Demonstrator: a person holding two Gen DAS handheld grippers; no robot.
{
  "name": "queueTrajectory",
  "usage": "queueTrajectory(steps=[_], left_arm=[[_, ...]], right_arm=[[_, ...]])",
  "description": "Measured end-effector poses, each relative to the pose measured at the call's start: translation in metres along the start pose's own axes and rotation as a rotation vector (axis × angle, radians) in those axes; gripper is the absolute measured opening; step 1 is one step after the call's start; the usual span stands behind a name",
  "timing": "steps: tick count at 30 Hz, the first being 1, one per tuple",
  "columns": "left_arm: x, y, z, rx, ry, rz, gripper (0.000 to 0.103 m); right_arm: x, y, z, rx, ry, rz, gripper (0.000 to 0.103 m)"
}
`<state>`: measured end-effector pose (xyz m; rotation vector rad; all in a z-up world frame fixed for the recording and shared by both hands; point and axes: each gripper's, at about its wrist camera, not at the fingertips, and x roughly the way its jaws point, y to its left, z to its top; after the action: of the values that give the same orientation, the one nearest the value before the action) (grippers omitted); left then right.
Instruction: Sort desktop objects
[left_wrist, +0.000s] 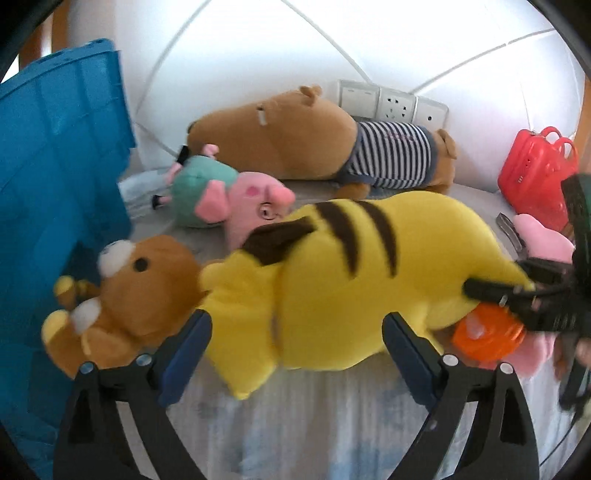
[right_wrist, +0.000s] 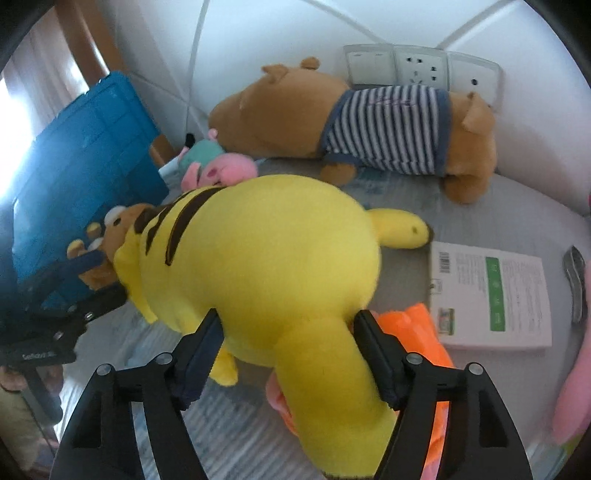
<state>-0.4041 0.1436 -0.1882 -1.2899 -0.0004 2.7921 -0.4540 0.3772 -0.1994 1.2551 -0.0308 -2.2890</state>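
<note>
Left gripper (left_wrist: 295, 347): jaws spread wide and released; the near edge of the yellow plush lies between the fingertips, no pad visibly pressing on it.
Right gripper (right_wrist: 288, 347): jaws around a thick yellow limb of the plush, both pads against the fabric, grasping it.
Yellow plush (right_wrist: 258, 251): brown-striped toy lying on the tabletop directly ahead of both grippers; its body extends forward from the right gripper toward the left gripper.
Small brown plush (left_wrist: 140, 288): just left of the left gripper's left finger, touching the yellow plush.
Blue crate (left_wrist: 55, 166): far left of the left gripper, standing beside the small brown plush.
Pink-and-teal plush (left_wrist: 229, 195): beyond the yellow plush, ahead of the left gripper.
Large brown plush (right_wrist: 351, 122): striped shirt, lying on its side farthest from both grippers, along the white wall.
Orange toy (right_wrist: 417, 332): just right of the right gripper's right finger, partly beneath the yellow plush.
White box (right_wrist: 491, 299): right of the right gripper, flat on the tabletop (right_wrist: 461, 206).
Red case (left_wrist: 535, 170): far right ahead of the left gripper.
</note>
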Motion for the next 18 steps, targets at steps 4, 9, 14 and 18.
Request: queueTrajectory(steps=[4, 9, 14, 18], left_arm=[[0.015, 0.010, -0.010, 0.001, 0.035, -0.004, 0.095], [0.024, 0.020, -0.024, -0.017, 0.064, -0.012, 0.094], [0.012, 0.038, -0.018, -0.051, 0.013, -0.002, 0.087], [0.009, 0.044, -0.003, -0.062, -0.021, 0.014, 0.085]], right_arm=[[0.001, 0.004, 0.003, -0.042, 0.004, -0.010, 0.089], [-0.002, 0.006, 0.003, -0.079, -0.001, -0.030, 0.096], [-0.008, 0.001, 0.002, -0.064, -0.004, -0.024, 0.078], [-0.013, 0.002, 0.003, -0.065, -0.010, -0.022, 0.072]])
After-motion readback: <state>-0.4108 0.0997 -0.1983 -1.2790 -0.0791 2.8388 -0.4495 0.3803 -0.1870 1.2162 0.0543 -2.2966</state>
